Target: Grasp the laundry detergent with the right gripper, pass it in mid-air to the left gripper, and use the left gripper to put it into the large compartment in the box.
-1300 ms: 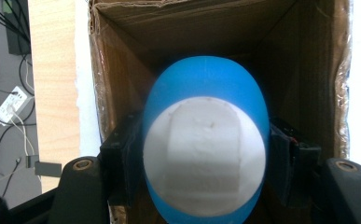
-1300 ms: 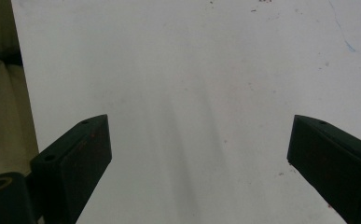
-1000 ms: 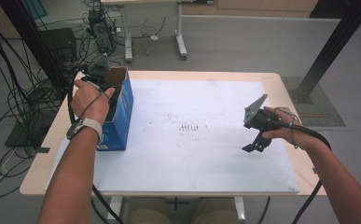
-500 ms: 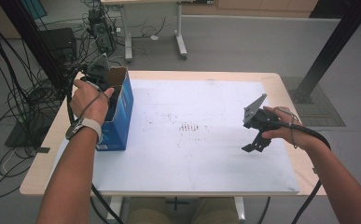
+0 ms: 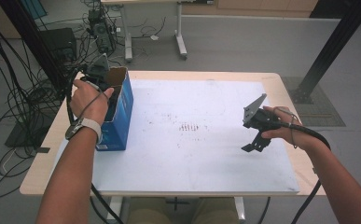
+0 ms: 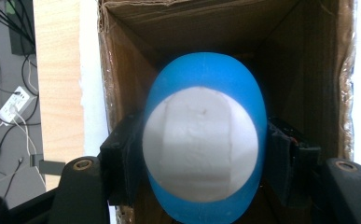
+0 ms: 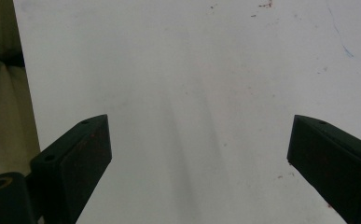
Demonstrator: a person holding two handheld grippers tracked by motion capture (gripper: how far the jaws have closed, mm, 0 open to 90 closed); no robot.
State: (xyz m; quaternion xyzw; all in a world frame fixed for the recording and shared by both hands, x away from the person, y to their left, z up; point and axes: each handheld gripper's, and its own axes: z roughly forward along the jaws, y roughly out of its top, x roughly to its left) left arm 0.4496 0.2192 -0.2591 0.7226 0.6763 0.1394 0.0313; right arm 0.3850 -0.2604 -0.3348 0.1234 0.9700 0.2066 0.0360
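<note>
An open cardboard box with blue sides [image 5: 122, 116] stands at the left of the white table top [image 5: 192, 163]. My left gripper [image 5: 104, 80] reaches down into its mouth. In the left gripper view the jaws are shut on a blue egg-shaped ball with a white face [image 6: 205, 140], held inside the brown box walls [image 6: 136, 28]. My left gripper [image 6: 205, 161] has a pad [image 6: 124, 158] pressed on each flank of the ball. At the right of the table my right gripper [image 5: 255, 143] hovers just above the white surface, jaws wide apart and empty. My right gripper [image 7: 199, 158] looks down on bare white board.
Dark specks [image 5: 187, 127] mark the middle of the white top. A wooden table rim [image 5: 52, 140] frames it. Cables [image 5: 10, 107] lie on the floor to the left, a black post [image 5: 327, 51] rises at the right, and another table's legs [image 5: 180, 37] stand behind.
</note>
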